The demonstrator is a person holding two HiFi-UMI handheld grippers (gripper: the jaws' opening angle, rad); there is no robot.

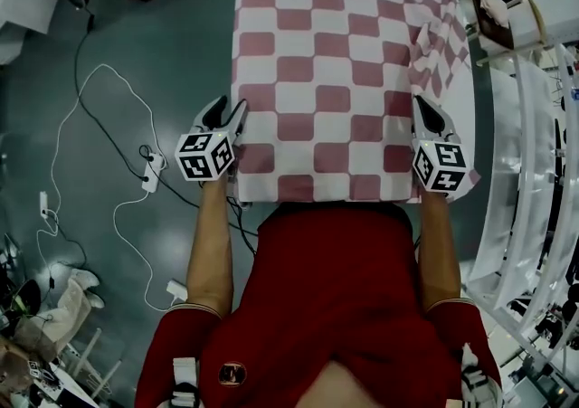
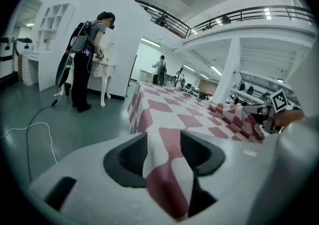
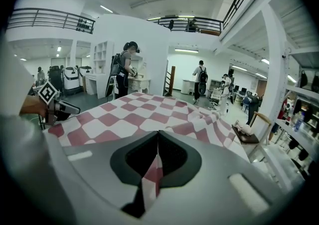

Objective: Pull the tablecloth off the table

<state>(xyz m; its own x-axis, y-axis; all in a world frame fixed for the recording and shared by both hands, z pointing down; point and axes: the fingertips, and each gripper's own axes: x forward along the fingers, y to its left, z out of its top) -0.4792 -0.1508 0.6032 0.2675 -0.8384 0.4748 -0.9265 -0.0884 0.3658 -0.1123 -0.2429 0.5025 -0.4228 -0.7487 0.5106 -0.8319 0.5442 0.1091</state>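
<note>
**A:** Since the red-and-white chequered fabric tablecloth (image 1: 335, 71) lies spread over nearly the whole table, is the pull even under way?

**B:** Barely, I judge. The cloth is flat from the near edge to the far one. Only its far right corner is rumpled and folded inward, and a white strip (image 1: 463, 117) along the right side looks like bare table top.

**A:** What do the grippers have?

**B:** The right gripper (image 3: 158, 136), at the near right corner, has its jaws closed together on a pinched fold of the cloth. The left gripper (image 2: 163, 141), at the near left corner, has its jaws wide apart. A fold of the hem runs between them, but the pads do not press on it.

**A:** So one corner is gripped and the other is not.

**B:** Yes. As I read it, nearly everything is left to do. The left jaws must close on that fold, then both near corners must be drawn back toward the person until the cloth slides clear of the far edge.
</note>
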